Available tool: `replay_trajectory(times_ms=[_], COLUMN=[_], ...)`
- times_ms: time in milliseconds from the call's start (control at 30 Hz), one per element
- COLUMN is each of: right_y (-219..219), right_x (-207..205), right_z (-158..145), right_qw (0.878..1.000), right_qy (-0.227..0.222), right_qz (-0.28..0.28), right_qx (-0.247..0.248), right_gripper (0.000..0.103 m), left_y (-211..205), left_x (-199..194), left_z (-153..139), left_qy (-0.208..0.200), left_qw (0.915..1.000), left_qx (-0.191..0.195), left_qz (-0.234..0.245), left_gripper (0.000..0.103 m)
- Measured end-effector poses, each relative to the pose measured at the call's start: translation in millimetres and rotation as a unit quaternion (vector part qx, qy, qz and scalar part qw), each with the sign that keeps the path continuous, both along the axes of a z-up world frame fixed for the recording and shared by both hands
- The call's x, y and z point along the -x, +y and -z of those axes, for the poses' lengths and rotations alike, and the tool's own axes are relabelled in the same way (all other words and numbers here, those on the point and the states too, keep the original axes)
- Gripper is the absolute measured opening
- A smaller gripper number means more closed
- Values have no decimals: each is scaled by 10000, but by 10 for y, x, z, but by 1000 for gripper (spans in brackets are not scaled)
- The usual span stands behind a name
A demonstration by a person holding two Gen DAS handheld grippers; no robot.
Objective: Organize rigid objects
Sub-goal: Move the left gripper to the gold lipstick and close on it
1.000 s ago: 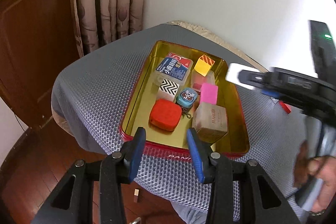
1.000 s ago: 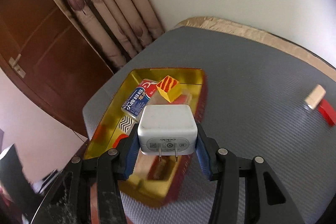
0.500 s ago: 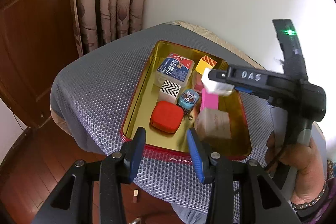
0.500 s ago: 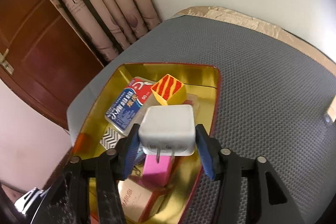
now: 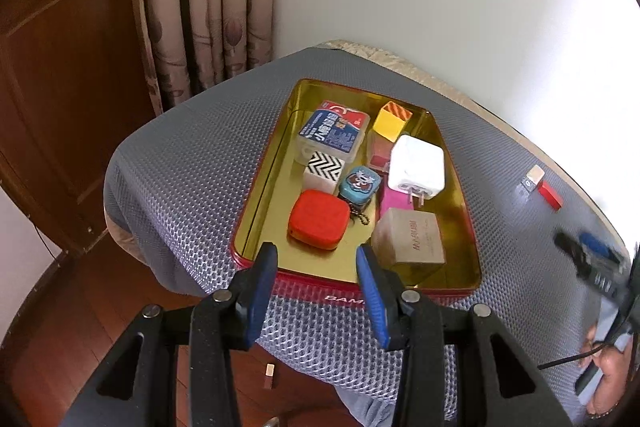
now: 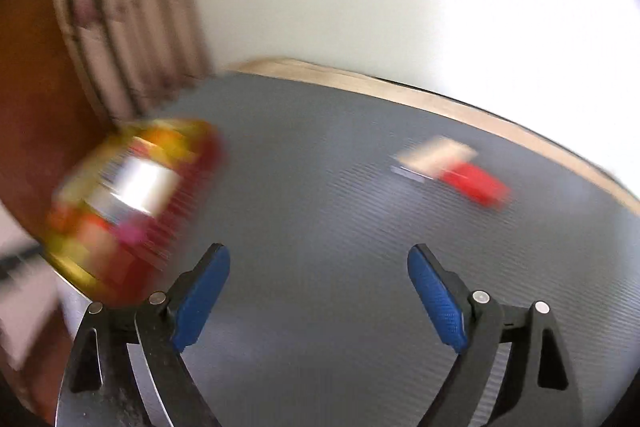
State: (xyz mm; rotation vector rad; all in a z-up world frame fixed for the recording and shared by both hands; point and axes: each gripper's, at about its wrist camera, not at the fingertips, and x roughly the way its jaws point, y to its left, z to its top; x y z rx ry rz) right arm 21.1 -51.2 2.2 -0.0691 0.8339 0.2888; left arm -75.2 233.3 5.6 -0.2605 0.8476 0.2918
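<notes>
A red-rimmed gold tin [image 5: 260,203] lies on the grey mesh table. In it rest a white charger [image 5: 416,165], a yellow cube [image 5: 390,121], a blue-labelled box [image 5: 334,135], a zigzag block [image 5: 324,167], a red square case [image 5: 318,219], a small blue tin [image 5: 360,183], a pink block [image 5: 394,199] and a tan block [image 5: 412,241]. My left gripper [image 5: 316,291] hovers at the tin's near rim, part open, nothing between its fingers. My right gripper [image 6: 318,291] is over bare mesh, jaws opening wide and empty. The tin [image 6: 132,203] is a blur to its left.
A small wood-and-red block [image 5: 542,185] lies on the mesh right of the tin, blurred ahead of the right gripper as a red piece [image 6: 472,183]. A curtain [image 5: 200,7] and wooden door stand behind. A person's hand [image 5: 606,383] shows at lower right. A tiny block [image 5: 270,375] lies on the floor.
The right gripper carried the white charger over the tin, let it go onto the pink block, and swung away to the right with open jaws. The left gripper stayed put.
</notes>
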Motion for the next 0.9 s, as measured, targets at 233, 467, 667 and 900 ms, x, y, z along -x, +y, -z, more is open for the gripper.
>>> replay_trajectory(times_ms=[233, 467, 667, 900], right_y=[-1502, -2303, -2373, -2304], right_x=[144, 197, 224, 296], right_z=[280, 420, 373, 329], right_qw=[9859, 9789, 9822, 9850], right_qy=[242, 432, 274, 215], right_qz=[1352, 1998, 1845, 1649], right_qx=[953, 74, -208, -460], right_gripper=[97, 100, 102, 102], left_y=[-446, -1483, -2407, -2953], left_x=[-47, -687, -1576, -2432], left_z=[-198, -398, -297, 109], left_qy=[-323, -400, -139, 582], left_qw=[9952, 9589, 9079, 8743], left_qx=[-289, -395, -1070, -1272], left_qz=[883, 2782, 4051, 4648], left_gripper=[42, 53, 53, 53])
